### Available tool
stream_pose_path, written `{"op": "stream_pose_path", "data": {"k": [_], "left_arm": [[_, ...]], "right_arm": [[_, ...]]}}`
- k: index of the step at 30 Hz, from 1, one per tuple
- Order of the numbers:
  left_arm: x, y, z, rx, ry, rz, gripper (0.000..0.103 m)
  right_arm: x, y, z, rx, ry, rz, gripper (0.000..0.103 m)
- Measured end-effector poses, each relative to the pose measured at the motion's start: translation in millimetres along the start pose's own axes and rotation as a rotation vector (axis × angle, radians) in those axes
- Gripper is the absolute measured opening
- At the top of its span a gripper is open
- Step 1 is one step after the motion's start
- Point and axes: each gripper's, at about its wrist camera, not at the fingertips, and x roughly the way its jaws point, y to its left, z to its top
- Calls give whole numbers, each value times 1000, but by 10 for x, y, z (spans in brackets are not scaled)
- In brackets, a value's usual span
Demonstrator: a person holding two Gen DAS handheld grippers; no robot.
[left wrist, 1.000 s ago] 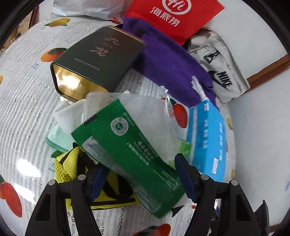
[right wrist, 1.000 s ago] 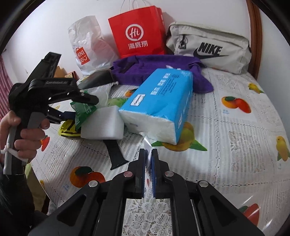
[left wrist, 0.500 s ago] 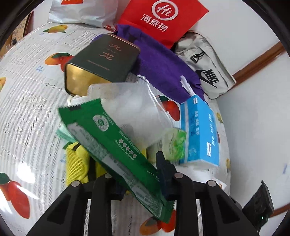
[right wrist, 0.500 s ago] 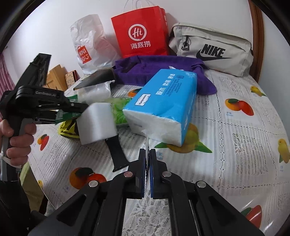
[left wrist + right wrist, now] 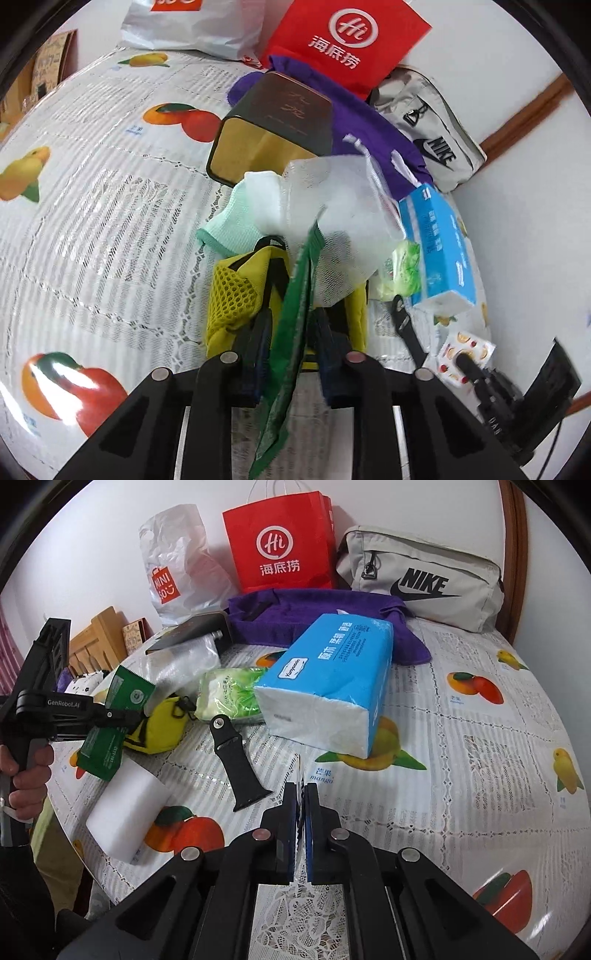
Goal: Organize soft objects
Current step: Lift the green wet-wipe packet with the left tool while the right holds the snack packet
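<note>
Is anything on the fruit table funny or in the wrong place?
Yes. A hard black strap piece lies among the soft things, beside the blue tissue pack. A dark green tin lies tipped on its side on the purple towel.

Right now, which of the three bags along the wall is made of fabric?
The grey Nike pouch, rightmost; the red bag is paper, the white bag plastic.

Right gripper (image 5: 302, 794) closed, blue tissue pack (image 5: 328, 679) ahead, left gripper (image 5: 122, 716) pinching green packet (image 5: 110, 727)
</note>
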Motion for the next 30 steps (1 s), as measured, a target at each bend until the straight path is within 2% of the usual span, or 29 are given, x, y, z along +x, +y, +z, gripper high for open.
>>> {"op": "stream_pose_path", "data": {"k": [2, 5, 11, 15, 16, 20, 25, 27, 30], "left_arm": [[-27, -13, -20, 27, -6, 19, 24], [-86, -66, -57, 81, -22, 74, 45], [-157, -152, -157, 166, -39, 200, 48], [-193, -215, -239, 233, -56, 286, 60], [-198, -235, -262, 258, -57, 309, 60], [-313, -207, -351, 286, -56, 286, 62], [-385, -163, -448, 311, -63, 289, 71], [-378, -125, -490, 308, -54, 277, 75], [-295, -94, -537, 313, -33, 287, 75]], "right_arm": [[6, 7, 2, -3, 4, -1, 4], [1, 14, 3, -9, 5, -2, 4], [25, 8, -7, -9, 6, 3, 4], [26, 15, -7, -14, 5, 6, 4], [27, 14, -9, -15, 5, 5, 4], [25, 7, -21, -12, 3, 9, 4], [29, 28, -36, -19, 1, 12, 4], [30, 41, -34, -21, 1, 12, 4], [37, 52, -38, -23, 0, 12, 5]]}}
